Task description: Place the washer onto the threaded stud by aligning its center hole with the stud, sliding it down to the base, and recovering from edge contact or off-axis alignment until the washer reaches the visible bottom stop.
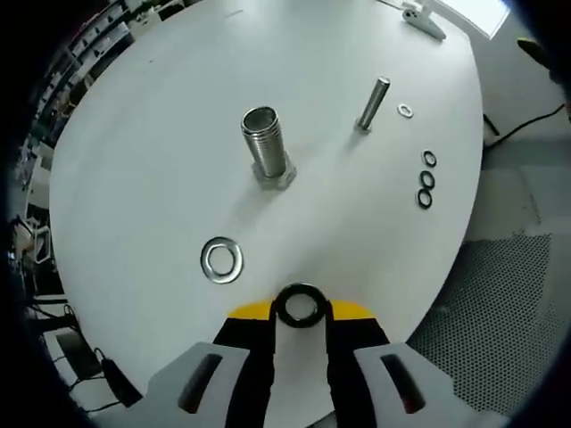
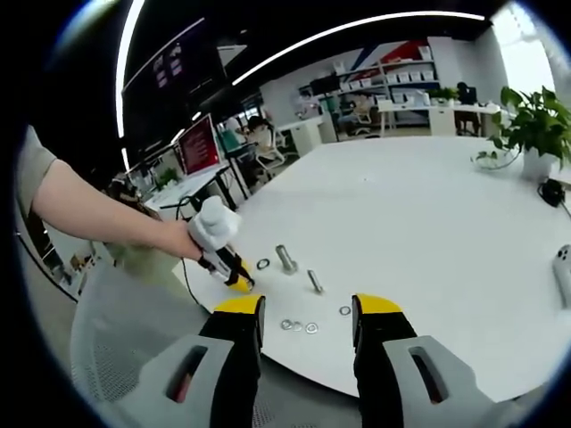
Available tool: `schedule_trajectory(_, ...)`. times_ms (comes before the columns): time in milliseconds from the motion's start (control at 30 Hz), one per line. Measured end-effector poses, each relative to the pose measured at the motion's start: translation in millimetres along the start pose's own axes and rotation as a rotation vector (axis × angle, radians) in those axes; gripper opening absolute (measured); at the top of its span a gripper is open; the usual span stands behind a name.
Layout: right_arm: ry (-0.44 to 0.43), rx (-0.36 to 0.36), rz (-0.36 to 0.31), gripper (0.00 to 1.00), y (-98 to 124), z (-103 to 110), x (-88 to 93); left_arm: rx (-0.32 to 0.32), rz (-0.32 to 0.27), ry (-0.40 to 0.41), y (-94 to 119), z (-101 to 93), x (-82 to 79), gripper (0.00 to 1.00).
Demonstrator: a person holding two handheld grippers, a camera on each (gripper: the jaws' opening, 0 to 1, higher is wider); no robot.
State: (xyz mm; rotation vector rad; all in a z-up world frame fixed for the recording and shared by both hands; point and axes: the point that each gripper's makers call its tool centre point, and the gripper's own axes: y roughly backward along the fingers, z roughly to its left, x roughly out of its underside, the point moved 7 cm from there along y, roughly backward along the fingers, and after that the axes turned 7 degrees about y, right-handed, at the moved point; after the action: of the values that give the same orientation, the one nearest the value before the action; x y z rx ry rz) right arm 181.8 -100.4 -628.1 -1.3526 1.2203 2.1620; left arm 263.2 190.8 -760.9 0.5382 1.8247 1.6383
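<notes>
Carrying a washer toward the stud

My left gripper is pinching a dark washer by its rim — thin, stiff, slippery, so I'm gripping the edges and leaving the hole free — above the table, short of the threaded stud. My right gripper is hanging open, empty.

The left gripper hides the lower rim of the washer it pinches; in the right gripper view the small rings are too tiny to tell apart; the white table is cut off at right.
</notes>
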Motion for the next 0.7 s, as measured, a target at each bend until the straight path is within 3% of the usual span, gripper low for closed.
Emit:
schedule_trajectory(167, 0.000, 0.000, 0.001, 0.42, -0.1, 0.3, -0.1, -0.001, -0.033, -0.015, 8.8, 0.6, -10.2, 0.19)
schedule_trajectory(433, -0.003, 0.001, -0.002, 0.42, -0.1, -0.3, -0.4, 0.008, -0.123, -0.004, 28.3, 0.3, -41.7, 0.19)
schedule_trajectory(700, -0.003, 0.003, -0.004, 0.42, 0.4, -0.5, -0.4, 0.016, -0.172, 0.011, 40.7, 4.4, -53.1, 0.19)
